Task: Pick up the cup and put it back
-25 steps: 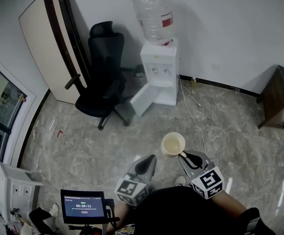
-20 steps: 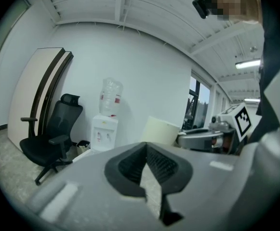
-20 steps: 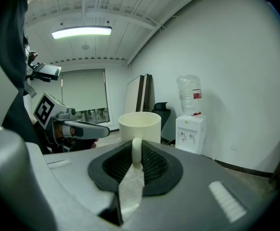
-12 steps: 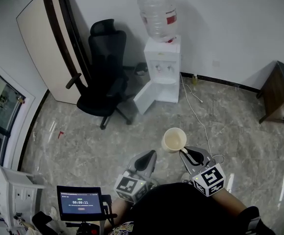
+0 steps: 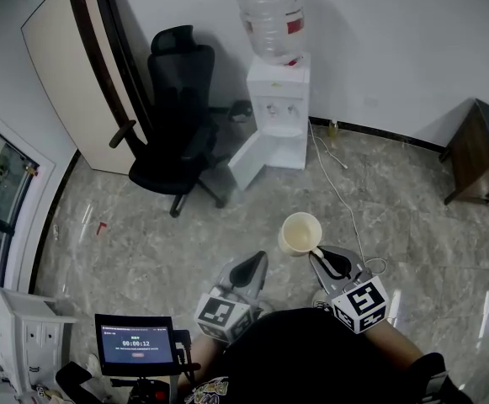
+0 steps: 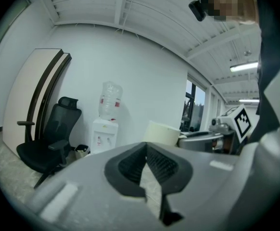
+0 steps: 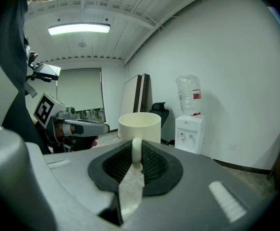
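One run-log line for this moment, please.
right hand-held gripper: shut on cup handle | cup: upright, held above floor | left hand-held gripper: shut, empty | ahead: water dispenser

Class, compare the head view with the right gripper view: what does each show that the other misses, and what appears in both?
Only the head view: the small screen low at the left, and the marker cube on the right gripper. Only the right gripper view: the lit ceiling lamp, and a close look at the jaws clamped on the cup's handle. Both: the cream cup, the water dispenser and the black chair.
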